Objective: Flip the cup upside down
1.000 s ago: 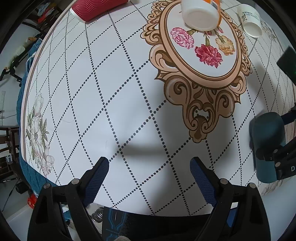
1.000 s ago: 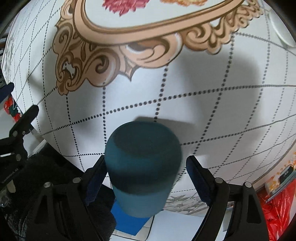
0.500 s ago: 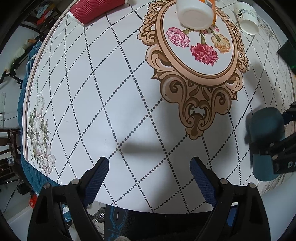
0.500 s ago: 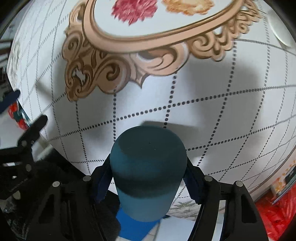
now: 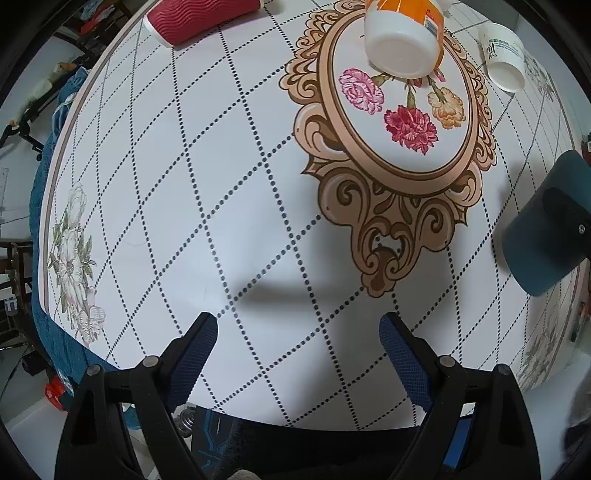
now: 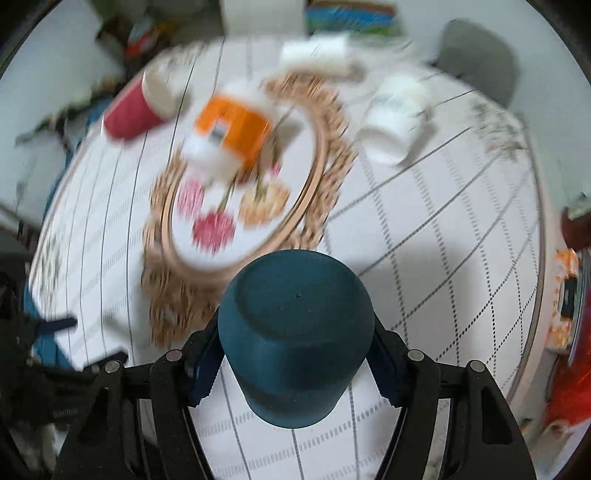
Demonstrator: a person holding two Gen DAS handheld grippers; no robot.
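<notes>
1. Teal cup [image 6: 295, 332] is clamped at its sides by the right hand-held gripper [image 6: 291, 360], held above the counter [image 6: 443, 258], base facing forward.
2. Smooth walls could slip during rotation.
3. Left hand-held gripper [image 5: 297, 354] is spread apart, empty; the orange bottle [image 5: 404, 33] far off is not endangered.
</notes>
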